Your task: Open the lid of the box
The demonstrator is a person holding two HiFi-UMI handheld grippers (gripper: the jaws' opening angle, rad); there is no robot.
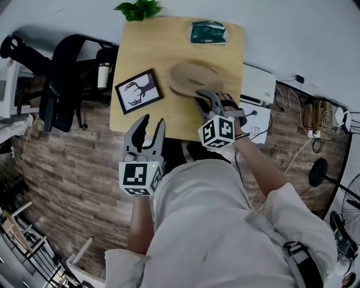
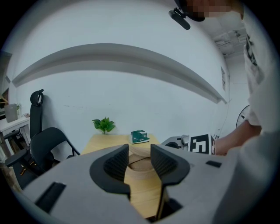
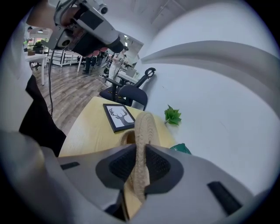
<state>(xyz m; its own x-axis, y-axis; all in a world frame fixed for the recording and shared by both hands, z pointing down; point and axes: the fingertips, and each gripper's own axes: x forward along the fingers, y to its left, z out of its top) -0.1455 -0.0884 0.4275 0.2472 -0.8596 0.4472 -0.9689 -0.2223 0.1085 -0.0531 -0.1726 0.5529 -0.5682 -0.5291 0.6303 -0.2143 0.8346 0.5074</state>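
A round woven lid (image 1: 194, 77) is over the wooden table (image 1: 152, 45), tilted up on its near side. My right gripper (image 1: 203, 98) is shut on the lid's near rim. In the right gripper view the woven rim (image 3: 142, 140) stands edge-on between the pads, with the box's rim (image 3: 126, 139) showing just below it. My left gripper (image 1: 153, 124) hangs off the table's front edge, open and empty. In the left gripper view the box (image 2: 139, 165) lies well beyond those jaws (image 2: 140, 162), apart from them.
A framed deer picture (image 1: 139, 91) lies left of the lid. A green packet (image 1: 208, 32) and a small plant (image 1: 139, 9) sit at the table's far edge. A black office chair (image 1: 67, 79) stands left of the table, and cables and a white unit (image 1: 256, 84) are on the right.
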